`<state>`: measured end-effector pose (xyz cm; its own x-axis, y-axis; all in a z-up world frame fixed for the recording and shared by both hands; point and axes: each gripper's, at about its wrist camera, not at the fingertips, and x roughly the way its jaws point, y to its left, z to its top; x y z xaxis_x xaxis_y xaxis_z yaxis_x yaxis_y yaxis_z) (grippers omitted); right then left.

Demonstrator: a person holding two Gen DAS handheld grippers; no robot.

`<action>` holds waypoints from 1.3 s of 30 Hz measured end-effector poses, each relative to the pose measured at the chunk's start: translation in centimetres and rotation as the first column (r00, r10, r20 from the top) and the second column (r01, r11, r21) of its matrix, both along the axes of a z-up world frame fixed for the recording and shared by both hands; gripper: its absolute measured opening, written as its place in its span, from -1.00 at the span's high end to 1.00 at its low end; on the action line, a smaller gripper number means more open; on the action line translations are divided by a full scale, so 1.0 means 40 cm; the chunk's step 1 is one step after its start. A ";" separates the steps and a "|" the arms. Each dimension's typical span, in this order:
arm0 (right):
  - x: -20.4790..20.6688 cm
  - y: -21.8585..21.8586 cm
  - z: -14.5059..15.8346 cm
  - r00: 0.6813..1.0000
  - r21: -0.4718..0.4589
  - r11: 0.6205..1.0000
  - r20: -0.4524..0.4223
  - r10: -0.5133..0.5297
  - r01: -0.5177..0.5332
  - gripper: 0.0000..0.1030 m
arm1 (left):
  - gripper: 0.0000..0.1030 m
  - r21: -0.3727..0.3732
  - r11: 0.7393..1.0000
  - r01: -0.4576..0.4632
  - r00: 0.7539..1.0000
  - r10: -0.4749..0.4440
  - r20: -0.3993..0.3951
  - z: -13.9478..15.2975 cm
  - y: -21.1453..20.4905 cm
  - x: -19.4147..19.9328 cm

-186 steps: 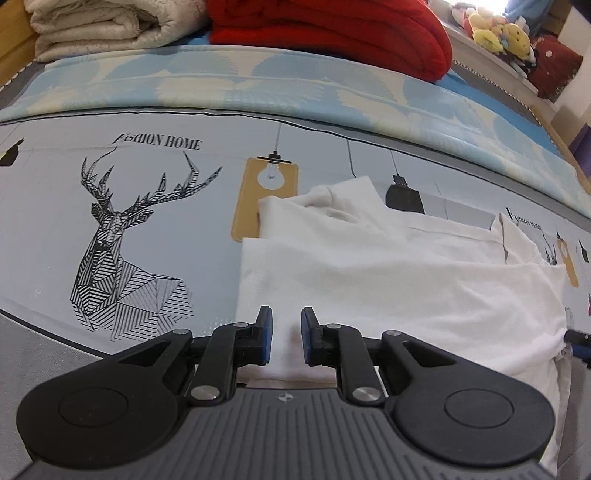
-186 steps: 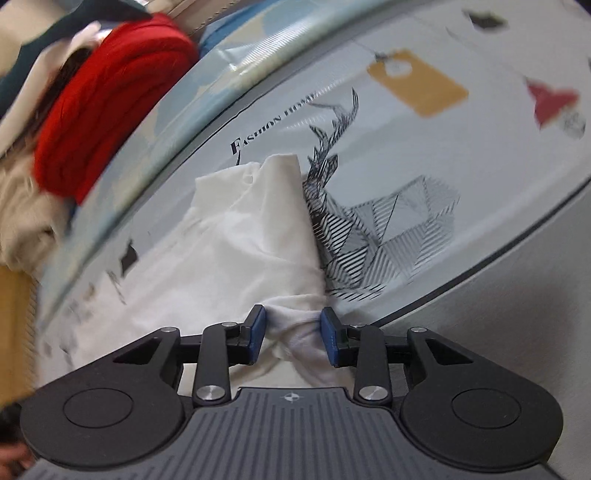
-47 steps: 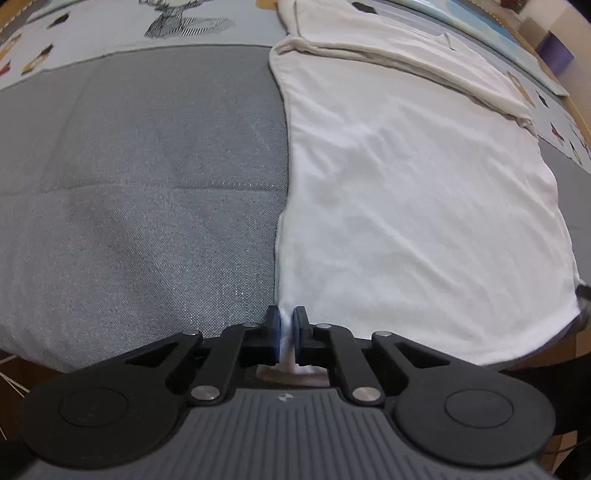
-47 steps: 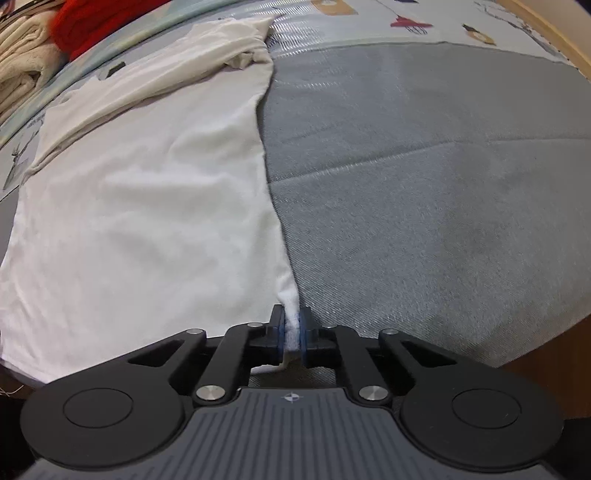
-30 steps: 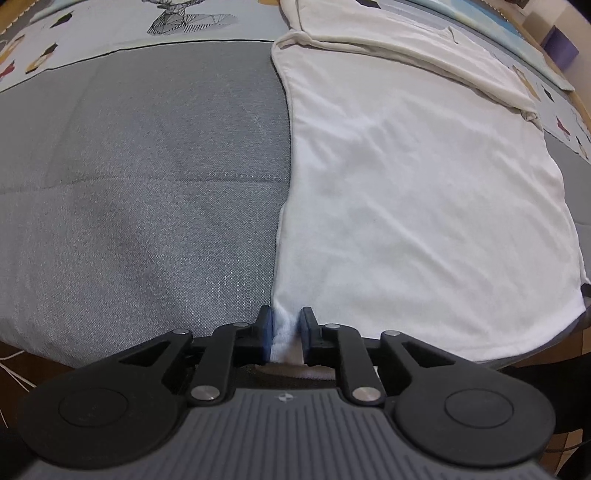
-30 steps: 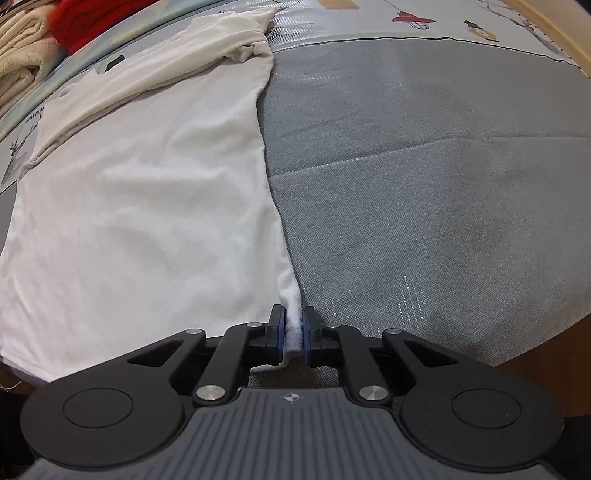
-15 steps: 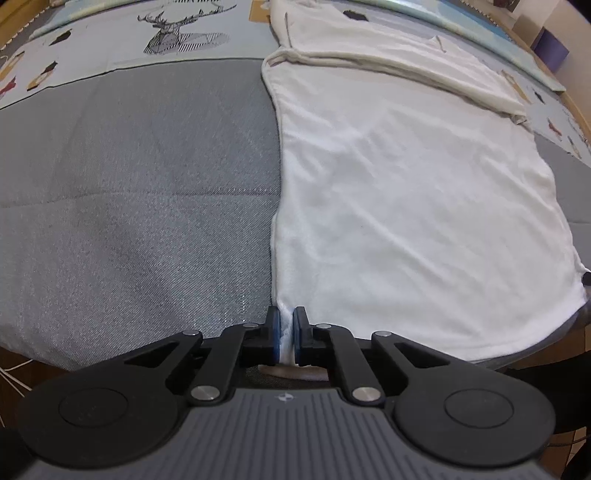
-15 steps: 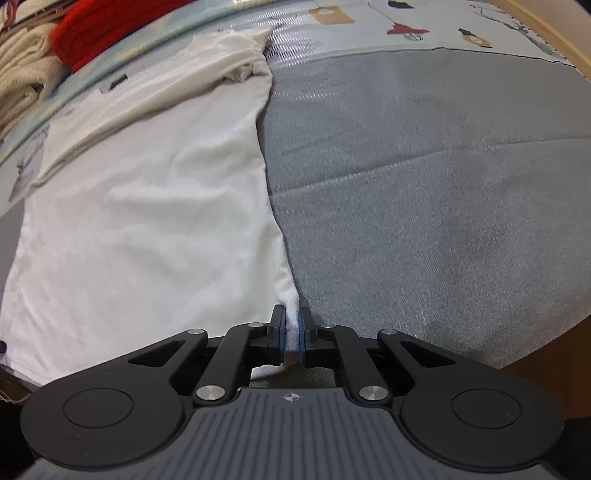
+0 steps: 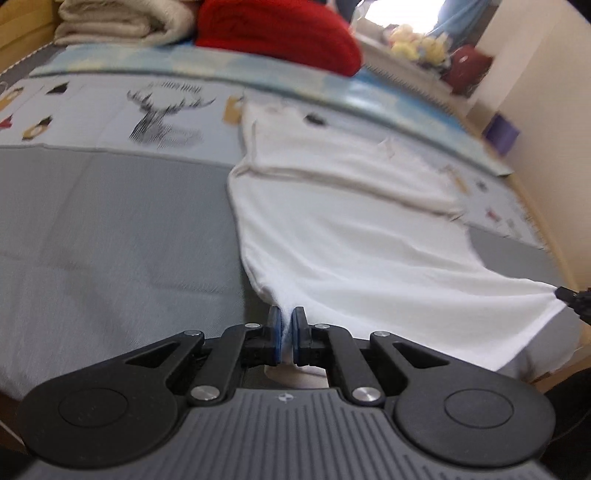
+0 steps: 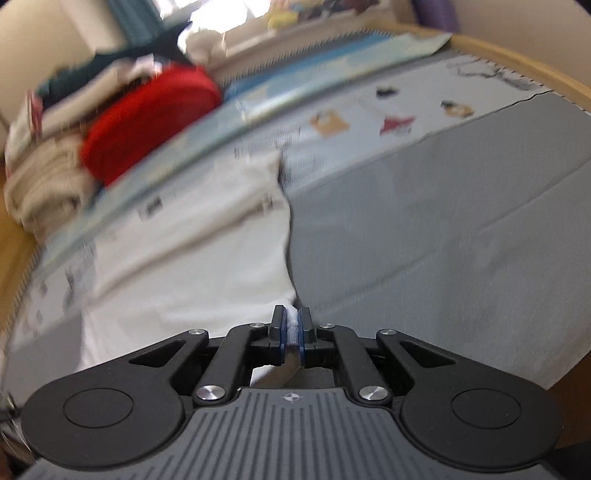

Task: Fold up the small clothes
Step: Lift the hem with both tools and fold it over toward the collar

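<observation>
A white T-shirt (image 9: pixel 362 236) lies spread on the grey bed cover, its far part folded over. My left gripper (image 9: pixel 286 326) is shut on the shirt's near left hem corner and holds it raised off the bed. My right gripper (image 10: pixel 291 326) is shut on the shirt's (image 10: pixel 192 266) near right hem corner, also raised. The right gripper's tip shows at the far right of the left wrist view (image 9: pixel 574 297), with the hem stretched between the two. Both views are blurred by motion.
A grey bed cover (image 9: pixel 110 236) meets a printed sheet with a deer (image 9: pixel 166 114). A red blanket (image 9: pixel 277 33) and beige folded blankets (image 9: pixel 122 18) lie at the bed's far side. Soft toys (image 9: pixel 417 44) sit beyond. A wooden bed edge (image 10: pixel 517 62) runs at the right.
Both grippers have lifted and tilted up, raising the shirt's near hem off the bed. The far end of the bed has come into view.
</observation>
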<state>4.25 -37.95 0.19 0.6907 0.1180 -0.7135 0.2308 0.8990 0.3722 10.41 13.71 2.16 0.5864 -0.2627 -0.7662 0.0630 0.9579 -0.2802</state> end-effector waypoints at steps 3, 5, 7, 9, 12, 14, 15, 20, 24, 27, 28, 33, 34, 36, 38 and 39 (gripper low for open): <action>-0.015 -0.027 0.058 0.998 0.033 0.999 0.060 -0.009 0.007 0.89 | 0.90 -0.029 0.999 0.019 0.999 -0.018 0.035 0.059 -0.003 -0.009; -0.027 -0.038 0.098 0.996 0.045 0.999 0.094 0.001 -0.005 0.90 | 0.90 -0.049 0.999 0.022 0.999 -0.020 0.047 0.100 0.004 -0.026; -0.049 -0.046 0.131 0.993 0.057 0.998 0.120 0.013 -0.020 0.90 | 0.90 -0.056 0.998 0.021 0.999 -0.018 0.048 0.142 0.016 -0.054; -0.077 -0.056 0.161 0.990 0.070 0.997 0.137 0.024 -0.034 0.90 | 0.90 -0.077 0.997 0.022 0.999 -0.019 0.046 0.178 0.030 -0.087; -0.135 -0.073 0.206 0.988 0.107 0.993 0.154 0.029 -0.046 0.90 | 0.90 -0.094 0.995 0.032 0.998 -0.026 0.060 0.243 0.044 -0.144; -0.176 -0.077 0.237 0.987 0.107 0.993 0.157 0.032 -0.049 0.90 | 0.90 -0.096 0.994 0.053 0.995 -0.045 0.089 0.285 0.048 -0.169; -0.191 -0.080 0.248 0.987 0.102 0.994 0.156 0.034 -0.050 0.90 | 0.90 -0.096 0.993 0.062 0.994 -0.053 0.096 0.302 0.046 -0.174; -0.195 -0.083 0.270 0.992 0.104 0.993 0.124 0.035 -0.048 0.90 | 0.90 -0.080 0.995 0.064 0.996 -0.058 0.072 0.292 0.038 -0.096; -0.106 -0.061 0.261 0.995 0.039 0.997 0.082 0.062 -0.065 0.90 | 0.90 -0.058 0.998 0.028 1.000 -0.027 0.012 0.230 0.042 0.041; 0.005 -0.051 0.232 0.996 0.016 0.997 0.032 0.080 -0.080 0.90 | 0.90 -0.024 0.999 0.021 0.999 -0.022 -0.035 0.182 0.033 0.167; 0.047 -0.053 0.217 0.996 0.008 0.996 0.010 0.084 -0.084 0.90 | 0.90 -0.010 1.000 0.023 0.998 -0.023 -0.053 0.165 0.028 0.209; 0.277 -0.071 0.132 0.991 -0.037 0.995 -0.091 0.094 -0.098 0.90 | 0.90 0.102 0.993 0.063 0.991 -0.049 -0.128 0.070 -0.012 0.381; 0.318 -0.077 0.108 0.989 -0.040 0.994 -0.115 0.094 -0.099 0.90 | 0.90 0.107 0.993 0.055 0.987 -0.038 -0.153 0.044 -0.011 0.408; 0.394 -0.088 0.052 0.981 -0.036 0.994 -0.170 0.092 -0.100 0.90 | 0.90 0.099 0.994 0.042 0.979 -0.021 -0.202 -0.003 -0.008 0.449; 0.443 -0.095 -0.007 0.973 -0.020 0.997 -0.218 0.074 -0.081 0.90 | 0.90 0.105 0.994 0.040 0.975 -0.016 -0.224 -0.022 -0.009 0.478; 0.459 -0.095 -0.034 0.970 -0.020 0.997 -0.235 0.069 -0.076 0.90 | 0.90 0.102 0.994 0.037 0.974 -0.013 -0.224 -0.026 -0.009 0.492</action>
